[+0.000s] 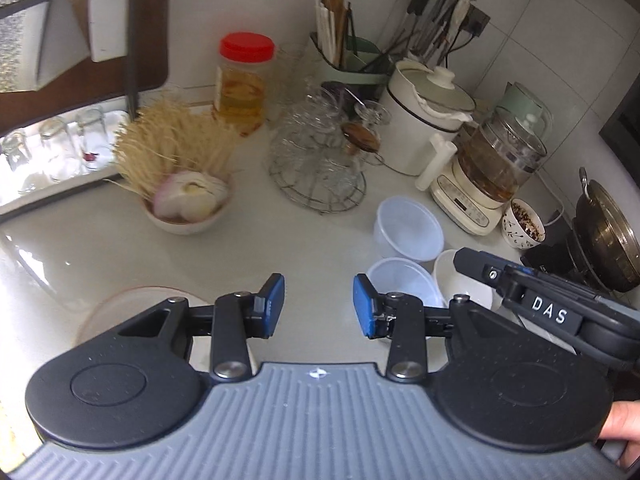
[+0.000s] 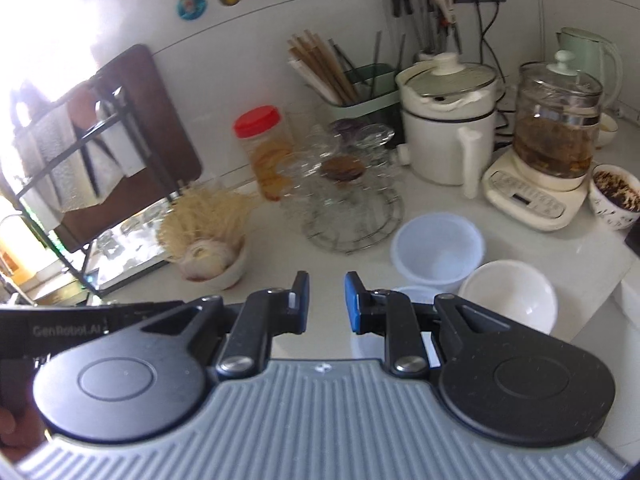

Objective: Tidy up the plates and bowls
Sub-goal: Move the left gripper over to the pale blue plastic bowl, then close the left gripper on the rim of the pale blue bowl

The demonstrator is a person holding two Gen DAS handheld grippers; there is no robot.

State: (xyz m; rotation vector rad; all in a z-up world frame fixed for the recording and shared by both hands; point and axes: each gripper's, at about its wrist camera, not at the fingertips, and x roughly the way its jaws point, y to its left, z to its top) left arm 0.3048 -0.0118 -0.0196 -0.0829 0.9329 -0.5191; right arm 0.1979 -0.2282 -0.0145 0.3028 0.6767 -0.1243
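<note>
Left claw (image 1: 319, 306) is held partly open over the bare white counter (image 1: 240, 248), nothing between the pads; right claw (image 2: 327, 302) is set to a narrower gap, also empty. Two translucent plastic bowls (image 1: 408, 226) and a white ceramic bowl (image 1: 460, 280) are clustered just right of the left claw, with the right claw's body seen over the white one. A pink-rimmed plate (image 1: 120, 304) is partly hidden under the left claw's left arm.

White tiled wall (image 2: 320, 12), glossy countertop (image 1: 100, 248)
</note>
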